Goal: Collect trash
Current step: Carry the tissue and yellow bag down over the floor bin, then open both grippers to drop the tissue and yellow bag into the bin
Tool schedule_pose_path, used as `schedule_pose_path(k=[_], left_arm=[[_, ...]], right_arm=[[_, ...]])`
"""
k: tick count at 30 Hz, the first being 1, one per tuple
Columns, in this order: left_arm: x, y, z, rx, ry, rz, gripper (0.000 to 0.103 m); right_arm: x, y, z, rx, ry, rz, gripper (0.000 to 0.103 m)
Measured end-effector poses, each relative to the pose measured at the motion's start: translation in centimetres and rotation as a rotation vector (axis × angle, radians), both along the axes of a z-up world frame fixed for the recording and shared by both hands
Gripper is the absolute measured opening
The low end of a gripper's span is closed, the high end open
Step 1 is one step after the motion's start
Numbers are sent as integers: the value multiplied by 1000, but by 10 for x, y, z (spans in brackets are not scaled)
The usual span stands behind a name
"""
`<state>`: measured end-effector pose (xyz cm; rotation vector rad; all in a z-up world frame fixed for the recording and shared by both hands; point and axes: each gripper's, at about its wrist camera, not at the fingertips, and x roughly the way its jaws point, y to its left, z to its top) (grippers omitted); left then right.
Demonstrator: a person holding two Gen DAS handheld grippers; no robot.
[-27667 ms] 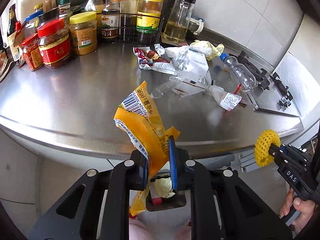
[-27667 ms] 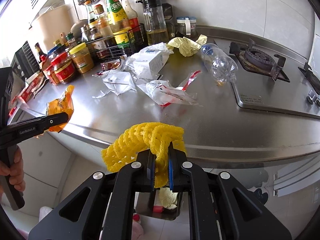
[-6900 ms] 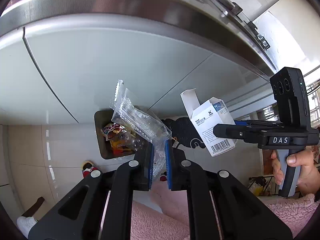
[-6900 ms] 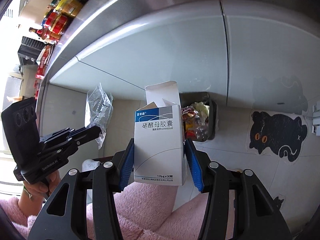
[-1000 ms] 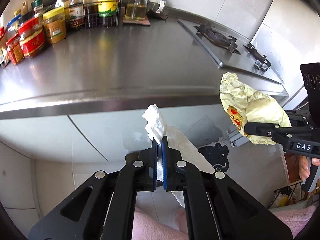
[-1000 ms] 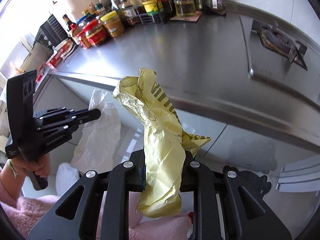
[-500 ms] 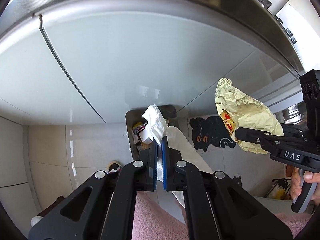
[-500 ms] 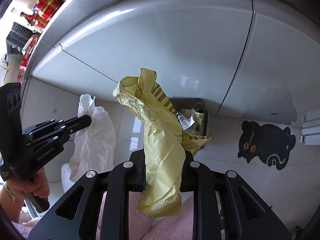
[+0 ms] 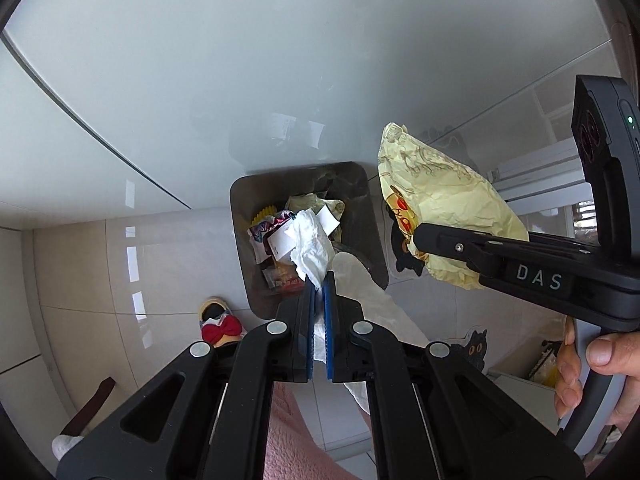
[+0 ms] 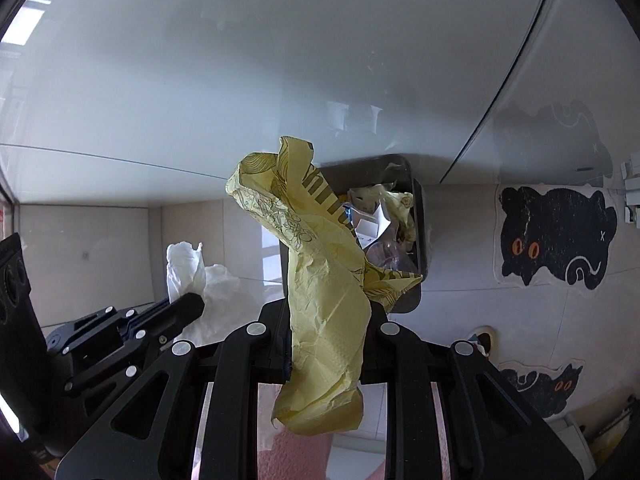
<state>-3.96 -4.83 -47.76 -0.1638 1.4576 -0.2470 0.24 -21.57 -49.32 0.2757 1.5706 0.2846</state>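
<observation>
- The trash bin [image 9: 362, 200] stands on the floor against the cabinet front, already part full of wrappers.
- The left gripper [image 9: 319, 300] clenches a white crumpled bag [image 9: 310, 248] above the bin.
- The right gripper [image 10: 328, 340] grasps a yellow crumpled wrapper [image 10: 320, 280] beside it.

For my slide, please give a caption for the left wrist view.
Left claw holds white plastic bag above trash bin; right claw holds yellow wrapper.
</observation>
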Motion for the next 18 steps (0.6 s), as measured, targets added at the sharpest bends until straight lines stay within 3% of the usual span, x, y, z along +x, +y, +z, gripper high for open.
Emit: schedule_pose_path(k=[11,18], left_arm=[[1,0,-43,-43,70,-7,3],[8,4,-45,-50,64,14,5]], right_arm=[[9,7,-29,14,15,-56,25],[10,6,-27,9,8,-88,32]])
